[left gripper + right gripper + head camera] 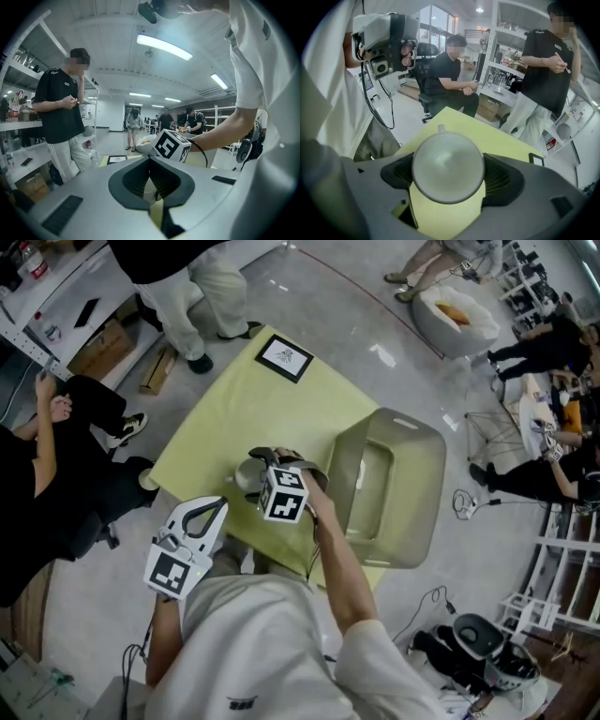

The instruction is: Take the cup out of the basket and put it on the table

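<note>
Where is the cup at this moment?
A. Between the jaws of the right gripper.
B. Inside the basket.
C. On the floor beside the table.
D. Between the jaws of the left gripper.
A: the right gripper view shows the cup held between the jaws of the right gripper, with the yellow table behind it; the basket stands apart.

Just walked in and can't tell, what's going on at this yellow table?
A person holds a gripper in each hand. The right claw is shut on the cup, over the yellow table, outside the basket; whether the cup touches the table is unclear. The left claw is shut on nothing, held back near the person's body.
</note>
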Demonstrator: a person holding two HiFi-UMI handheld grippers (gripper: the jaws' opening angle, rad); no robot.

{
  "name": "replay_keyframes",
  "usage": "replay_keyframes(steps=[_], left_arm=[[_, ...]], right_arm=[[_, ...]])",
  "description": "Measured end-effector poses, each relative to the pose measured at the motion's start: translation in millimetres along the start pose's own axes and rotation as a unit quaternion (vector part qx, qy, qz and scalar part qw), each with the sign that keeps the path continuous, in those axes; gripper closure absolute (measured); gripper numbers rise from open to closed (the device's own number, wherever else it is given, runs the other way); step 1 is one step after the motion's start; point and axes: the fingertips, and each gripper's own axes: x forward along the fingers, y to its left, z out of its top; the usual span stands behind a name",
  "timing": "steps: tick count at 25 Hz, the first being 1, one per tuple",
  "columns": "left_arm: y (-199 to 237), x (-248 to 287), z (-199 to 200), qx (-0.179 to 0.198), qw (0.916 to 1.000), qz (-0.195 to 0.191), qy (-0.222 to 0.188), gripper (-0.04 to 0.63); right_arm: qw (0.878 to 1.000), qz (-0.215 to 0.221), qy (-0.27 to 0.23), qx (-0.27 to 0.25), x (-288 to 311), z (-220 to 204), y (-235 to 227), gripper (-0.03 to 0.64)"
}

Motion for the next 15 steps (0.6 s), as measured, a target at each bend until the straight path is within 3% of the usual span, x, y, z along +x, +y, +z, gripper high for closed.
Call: replay_keyframes(steps=[15], left_arm=[[2.3,4.1,-17.3,-0.002,0.9999,0.0,0.016,0.594]], right_arm=[[1.0,0.005,0.001,0.016,38.1,-14.2,7.2,0.201]])
